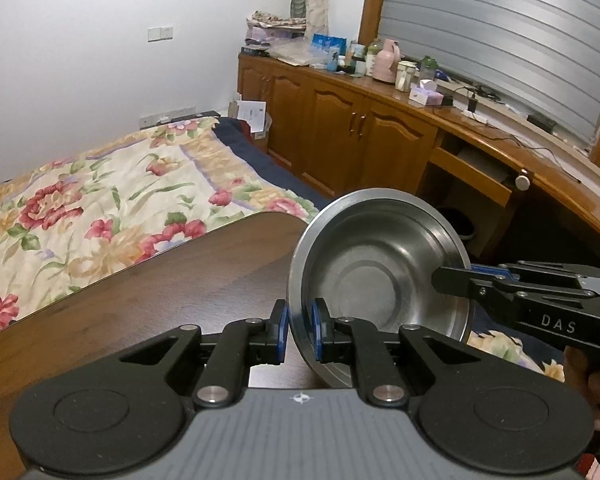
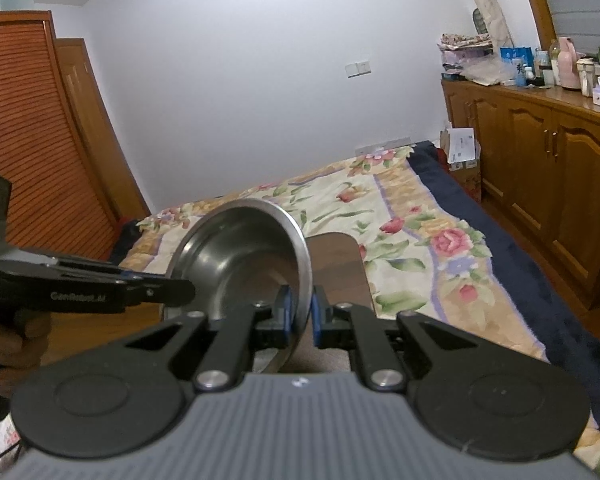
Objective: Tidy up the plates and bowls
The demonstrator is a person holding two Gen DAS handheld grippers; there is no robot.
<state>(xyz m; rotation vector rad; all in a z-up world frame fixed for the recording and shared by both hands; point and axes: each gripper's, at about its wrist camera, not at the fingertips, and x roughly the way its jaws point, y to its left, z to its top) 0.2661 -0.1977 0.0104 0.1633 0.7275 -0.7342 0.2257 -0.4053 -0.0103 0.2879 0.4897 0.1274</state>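
A steel bowl (image 1: 364, 264) hangs tilted on its side above the dark wooden table (image 1: 140, 300), held from both sides. My left gripper (image 1: 300, 322) is shut on the near rim, its blue pads on either side of the metal edge. My right gripper (image 1: 446, 280) comes in from the right and clamps the opposite rim. In the right wrist view the same bowl (image 2: 236, 252) opens toward the left, with my right gripper (image 2: 300, 314) shut on its rim and my left gripper (image 2: 186, 292) biting the far rim. No plates are in view.
A bed with a floral quilt (image 1: 100, 208) lies beyond the table's rounded end (image 2: 336, 256). Wooden cabinets (image 1: 340, 128) with bottles and boxes on top line the right wall. A slatted wardrobe (image 2: 28, 140) stands at the left. A hand (image 2: 8, 344) grips the left tool.
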